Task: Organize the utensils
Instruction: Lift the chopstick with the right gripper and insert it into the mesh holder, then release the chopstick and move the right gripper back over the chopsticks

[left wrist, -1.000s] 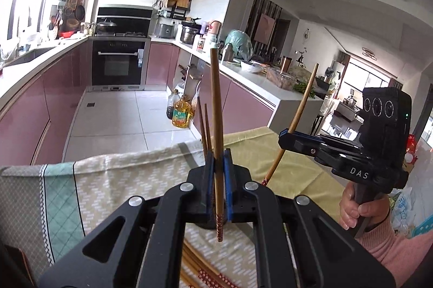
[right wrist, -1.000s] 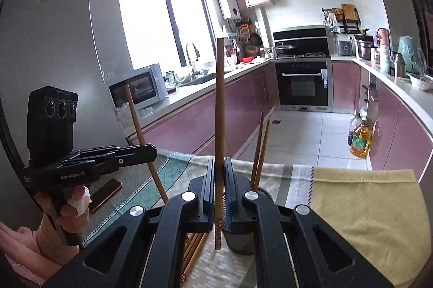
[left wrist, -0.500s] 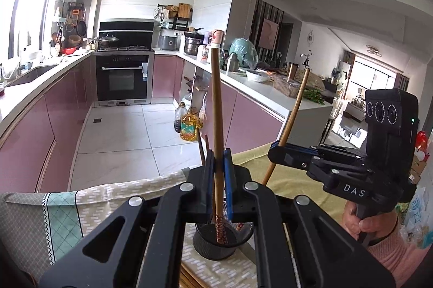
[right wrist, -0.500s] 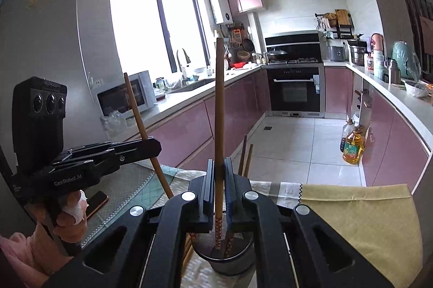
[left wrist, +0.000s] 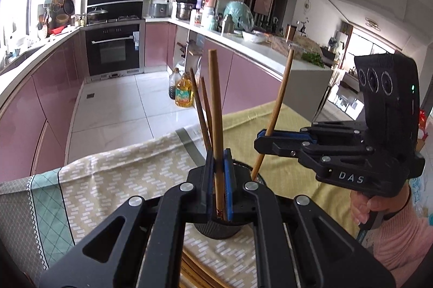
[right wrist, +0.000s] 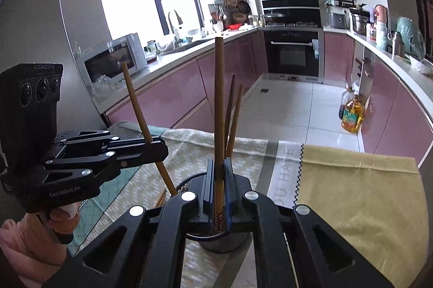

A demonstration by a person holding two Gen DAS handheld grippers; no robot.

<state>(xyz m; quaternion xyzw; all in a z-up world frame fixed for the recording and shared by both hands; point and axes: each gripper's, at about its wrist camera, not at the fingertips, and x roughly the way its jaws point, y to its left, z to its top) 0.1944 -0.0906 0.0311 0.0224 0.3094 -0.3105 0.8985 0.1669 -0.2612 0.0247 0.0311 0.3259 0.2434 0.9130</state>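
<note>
In the left wrist view, the left gripper has its jaws clamped on an upright brown wooden chopstick, whose patterned lower end dips into the black mesh cylindrical holder on the patterned cloth. In the right wrist view, the right gripper likewise pinches a second upright wooden chopstick between closed jaws, its tip inside the same holder beside two leaning chopsticks.

Holder stood on the cloth; two chopsticks inside it. More chopsticks lay on the cloth before it.
</note>
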